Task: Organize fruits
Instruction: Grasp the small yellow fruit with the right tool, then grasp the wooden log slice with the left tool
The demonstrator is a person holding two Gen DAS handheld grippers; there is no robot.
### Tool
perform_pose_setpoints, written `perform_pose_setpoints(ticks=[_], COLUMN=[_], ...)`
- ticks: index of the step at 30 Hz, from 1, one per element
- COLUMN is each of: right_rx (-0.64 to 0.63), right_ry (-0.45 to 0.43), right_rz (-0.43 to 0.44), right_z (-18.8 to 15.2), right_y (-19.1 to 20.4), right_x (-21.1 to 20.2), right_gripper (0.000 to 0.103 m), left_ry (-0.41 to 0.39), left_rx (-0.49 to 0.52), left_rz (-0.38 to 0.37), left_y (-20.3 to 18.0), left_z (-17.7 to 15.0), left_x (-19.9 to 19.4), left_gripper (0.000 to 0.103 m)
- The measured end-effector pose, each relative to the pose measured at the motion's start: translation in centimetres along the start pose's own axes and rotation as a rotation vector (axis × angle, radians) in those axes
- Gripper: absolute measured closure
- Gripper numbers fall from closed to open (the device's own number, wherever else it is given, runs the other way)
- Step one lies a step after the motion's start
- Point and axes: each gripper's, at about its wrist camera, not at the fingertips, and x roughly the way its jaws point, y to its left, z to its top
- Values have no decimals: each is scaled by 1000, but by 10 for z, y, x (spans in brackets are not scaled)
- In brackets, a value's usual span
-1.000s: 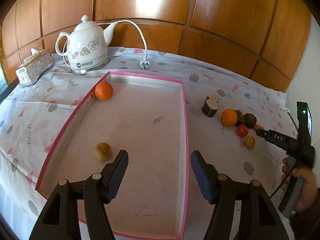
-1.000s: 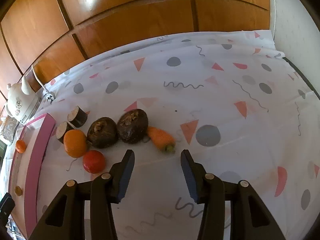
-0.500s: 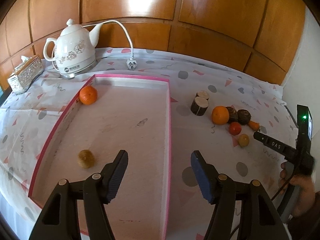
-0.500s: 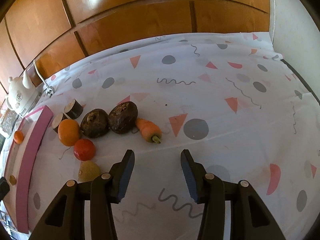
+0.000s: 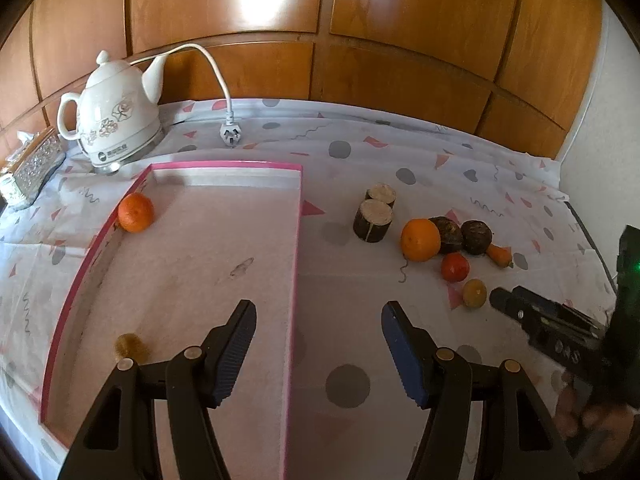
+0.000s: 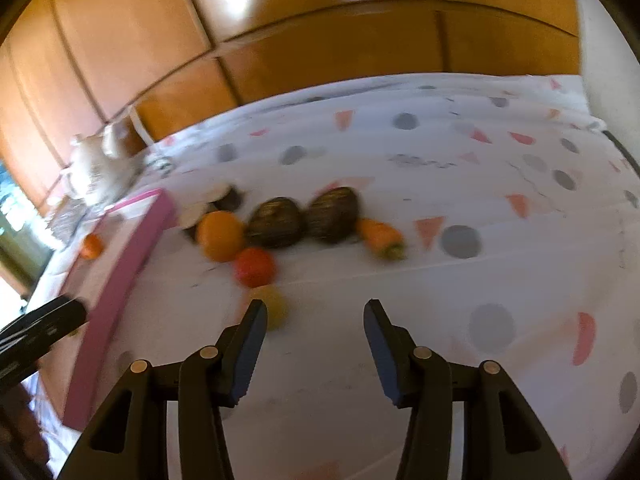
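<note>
The loose fruit sits in a cluster on the counter (image 5: 344, 280), well right of the pink tray (image 5: 294, 264): a big orange (image 5: 420, 239), a red tomato (image 5: 455, 267), a small yellow fruit (image 5: 474, 292), two dark brown lumps and a little carrot (image 5: 499, 255) touching in a row behind. Two pieces are already in the tray, a small orange (image 5: 136, 212) at the far left corner and a brownish fruit (image 5: 129, 345) near the front. And the right gripper (image 6: 315, 320) has swung in and dropped toward the pile in the last second; its view is smeared with motion, and the yellow fruit (image 6: 272, 306) now sits just by its left jaw. Jaws spread, holding nothing. The left gripper (image 5: 318, 322) has slid rightward too, now straddling the tray's right wall, jaws wide apart and empty. I'd say the yellow one is the next pick, with most of the sorting still ahead.
</note>
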Motion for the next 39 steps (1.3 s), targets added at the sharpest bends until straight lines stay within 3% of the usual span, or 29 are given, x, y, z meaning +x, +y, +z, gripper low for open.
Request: perform_pose_setpoints(ticks=[4,6,8,16,25,39], right_rx=[-62,-98,-114,-148,-77,-66], right_ry=[12,28,51,46,18,8], right_rz=[40,20,-11,2,79,88], right_z=[0,0,0,0,-2,-4], right_y=[20,27,30,27,14,11], right_x=[6,16,30,36,32,33], right_gripper=[53,70,76,76,76,77], left_ry=[9,11,16,56,119,178], left_rx=[7,13,18,18,-1,0], left_rz=[-5,-12,-22,-87,-80,-90], left_y=[-6,-10,-13,-27,-33,-47], left_z=[5,8,13,41,64,89], left_x=[7,11,14,38,78,124], left_gripper=[37,37,38,60,59,61])
